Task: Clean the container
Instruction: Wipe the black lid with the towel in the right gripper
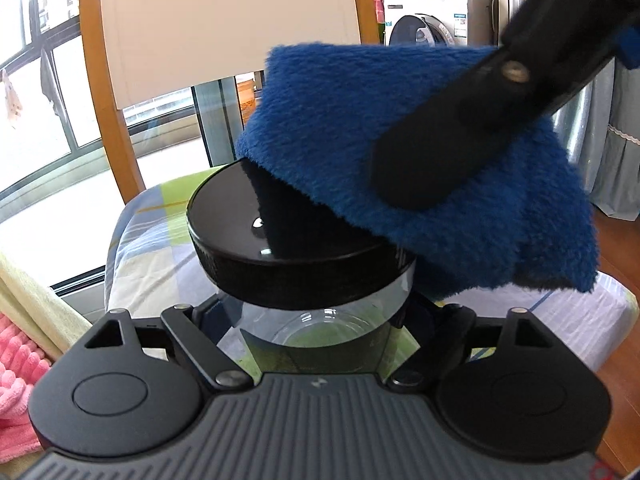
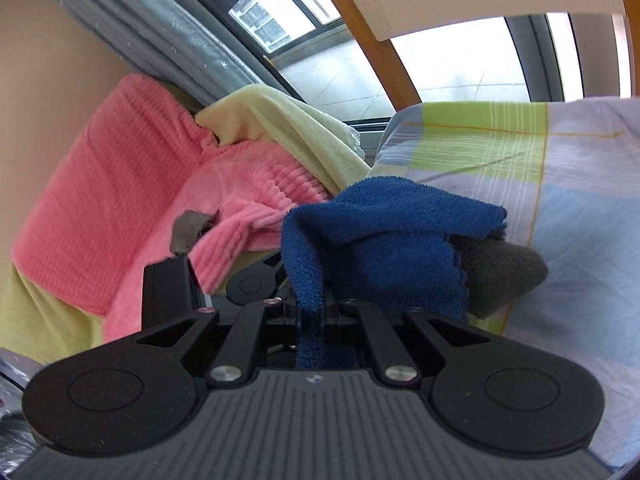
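The left tool (image 1: 320,316) is gripping the clear container (image 1: 320,332) by its sides, black lid (image 1: 288,236) on. The right tool (image 2: 312,312) is clenching the blue cloth (image 1: 420,168), draping it over the lid above the checked worktop (image 1: 144,256).

We see a deep blue fleecy cloth (image 1: 420,152) draped over the glossy black lid (image 1: 256,220) of a clear-walled container (image 1: 320,328). Beneath the container lies a checked sheet (image 1: 152,248) in pale blue, lime green and white, with thin orange lines. Left of that sheet we see a ribbed pink towel (image 2: 120,200) and a pale yellow one (image 2: 288,128).
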`<state>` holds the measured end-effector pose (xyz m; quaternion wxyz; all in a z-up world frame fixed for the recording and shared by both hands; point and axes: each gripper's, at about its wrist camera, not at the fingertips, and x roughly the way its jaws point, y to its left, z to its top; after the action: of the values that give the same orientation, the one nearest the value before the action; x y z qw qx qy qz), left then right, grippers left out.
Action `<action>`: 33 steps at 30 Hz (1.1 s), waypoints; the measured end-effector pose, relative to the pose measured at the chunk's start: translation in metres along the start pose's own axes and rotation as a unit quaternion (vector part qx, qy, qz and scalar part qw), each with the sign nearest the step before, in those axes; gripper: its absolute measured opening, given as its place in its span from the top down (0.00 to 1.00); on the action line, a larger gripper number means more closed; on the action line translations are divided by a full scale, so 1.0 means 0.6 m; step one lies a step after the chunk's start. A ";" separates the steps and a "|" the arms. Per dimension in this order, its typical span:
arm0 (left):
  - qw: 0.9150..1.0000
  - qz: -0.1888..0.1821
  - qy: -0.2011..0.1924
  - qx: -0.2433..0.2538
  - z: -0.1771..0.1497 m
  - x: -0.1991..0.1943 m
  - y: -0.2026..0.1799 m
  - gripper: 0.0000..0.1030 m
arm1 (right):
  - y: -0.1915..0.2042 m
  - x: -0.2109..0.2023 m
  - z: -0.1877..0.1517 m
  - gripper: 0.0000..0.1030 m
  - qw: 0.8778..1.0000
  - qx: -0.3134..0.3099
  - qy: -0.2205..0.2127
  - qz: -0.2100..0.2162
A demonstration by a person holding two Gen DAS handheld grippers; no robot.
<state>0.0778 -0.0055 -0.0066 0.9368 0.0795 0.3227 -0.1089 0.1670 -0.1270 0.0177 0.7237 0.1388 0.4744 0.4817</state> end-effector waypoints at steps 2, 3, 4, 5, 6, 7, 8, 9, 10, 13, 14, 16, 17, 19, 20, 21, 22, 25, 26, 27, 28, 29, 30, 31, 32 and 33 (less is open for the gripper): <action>1.000 0.002 0.001 0.002 0.002 0.001 -0.002 0.17 | -0.018 0.006 0.002 0.98 1.000 0.013 -0.018 0.008; 1.000 0.003 0.002 0.003 0.002 0.001 -0.003 0.17 | -0.027 0.010 0.004 0.98 0.999 0.018 -0.028 0.012; 1.000 0.003 0.002 0.003 0.003 0.001 -0.003 0.17 | -0.036 0.014 0.006 0.98 0.999 0.022 -0.038 0.017; 1.000 0.003 0.003 0.002 0.004 0.001 -0.003 0.17 | -0.045 0.020 0.010 0.98 0.998 0.027 -0.048 0.021; 1.000 0.004 0.002 0.001 0.004 0.001 -0.004 0.17 | -0.054 0.027 0.014 0.98 0.997 0.034 -0.057 0.024; 1.000 0.004 0.002 0.001 0.005 0.001 -0.004 0.17 | -0.059 0.031 0.017 0.98 0.997 0.035 -0.065 0.027; 1.000 0.004 0.002 0.000 0.005 0.001 -0.004 0.17 | -0.064 0.033 0.020 0.98 0.996 0.036 -0.072 0.029; 1.000 0.004 0.001 0.000 0.006 0.002 -0.004 0.17 | -0.069 0.036 0.022 0.98 0.996 0.038 -0.080 0.031; 1.000 0.004 0.001 0.000 0.006 0.001 -0.004 0.17 | -0.072 0.038 0.025 0.98 0.995 0.037 -0.087 0.031; 1.000 0.005 -0.001 0.000 0.005 -0.002 -0.006 0.17 | -0.079 0.043 0.030 0.98 0.993 0.029 -0.110 0.024; 1.000 0.005 -0.002 -0.001 0.004 -0.003 -0.006 0.17 | -0.079 0.044 0.031 0.98 0.993 0.028 -0.117 0.021; 1.000 0.004 -0.004 -0.002 0.002 -0.004 -0.005 0.17 | -0.077 0.044 0.032 0.98 0.991 0.021 -0.130 0.008; 1.000 0.004 -0.005 -0.003 0.001 -0.005 -0.005 0.17 | -0.073 0.043 0.032 0.97 0.990 0.018 -0.137 -0.002; 1.000 0.007 -0.004 0.003 0.000 -0.002 -0.006 0.17 | -0.058 0.035 0.031 0.94 0.988 0.001 -0.149 -0.032; 1.000 0.008 -0.003 0.003 0.000 -0.001 -0.005 0.17 | -0.050 0.026 0.029 0.93 0.987 -0.009 -0.152 -0.045; 1.000 0.008 -0.002 0.001 0.000 0.000 -0.002 0.17 | -0.043 0.013 0.027 0.93 0.987 -0.014 -0.154 -0.047; 1.000 0.007 -0.001 -0.001 0.000 0.001 0.000 0.17 | -0.038 -0.002 0.023 0.93 0.987 -0.014 -0.153 -0.041; 1.000 0.008 0.000 -0.006 0.002 -0.001 0.006 0.17 | -0.017 -0.046 0.009 0.93 0.991 -0.024 -0.133 -0.019; 1.000 0.009 0.001 -0.006 -0.002 -0.003 0.008 0.17 | -0.006 -0.057 0.003 0.93 0.992 -0.036 -0.120 -0.016; 1.000 0.009 0.001 -0.006 -0.003 -0.004 0.008 0.17 | 0.005 -0.064 -0.003 0.93 0.993 -0.049 -0.104 -0.014; 1.000 0.009 0.000 -0.006 -0.004 -0.005 0.008 0.17 | 0.016 -0.067 -0.008 0.93 0.994 -0.060 -0.087 -0.009; 1.000 0.009 0.000 -0.005 -0.006 -0.004 0.008 0.17 | 0.026 -0.066 -0.013 0.93 0.995 -0.070 -0.072 -0.004; 1.000 0.009 -0.001 -0.005 -0.006 -0.004 0.008 0.17 | 0.036 -0.063 -0.016 0.93 0.995 -0.079 -0.058 0.000; 1.000 0.008 -0.001 -0.003 -0.006 -0.004 0.007 0.17 | 0.042 -0.056 -0.016 0.93 0.995 -0.086 -0.046 0.002; 1.000 0.008 -0.001 -0.002 -0.007 -0.004 0.007 0.17 | 0.047 -0.049 -0.016 0.93 0.995 -0.093 -0.035 0.003; 1.000 0.008 -0.002 0.000 -0.008 -0.006 0.006 0.17 | 0.048 -0.040 -0.014 0.93 0.995 -0.096 -0.027 0.003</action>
<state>0.0734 -0.0005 -0.0077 0.9383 0.0821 0.3200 -0.1020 0.1418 -0.1346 0.0457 0.7444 0.0828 0.4057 0.5238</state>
